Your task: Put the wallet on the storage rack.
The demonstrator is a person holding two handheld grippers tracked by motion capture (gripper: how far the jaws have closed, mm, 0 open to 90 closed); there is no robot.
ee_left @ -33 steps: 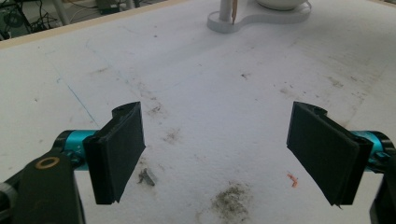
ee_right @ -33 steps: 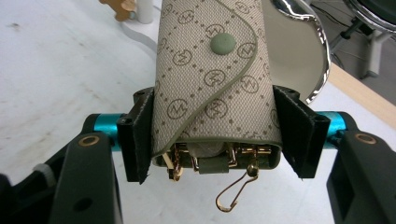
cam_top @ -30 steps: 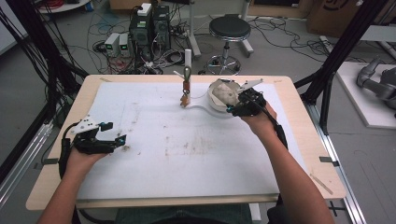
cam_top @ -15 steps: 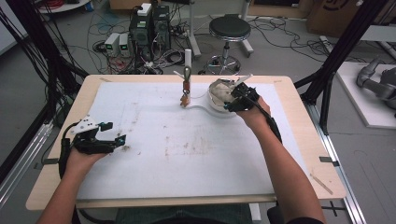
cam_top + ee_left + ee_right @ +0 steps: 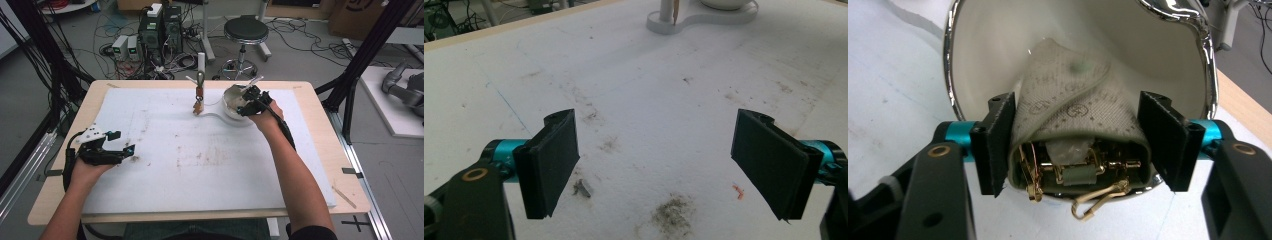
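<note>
Almost no readable text

The beige woven fabric pouch, lying in the shiny silver-rimmed white bowl, carries a repeated printed pattern of small round emblems and dotted lines; it looks like a brand monogram, but the letters inside the emblems are too small and blurred to read. The brown cardboard box on the floor at the far right has a dark mark at the picture's edge, cut off and not legible. No other label, number or sign can be read anywhere.
</note>
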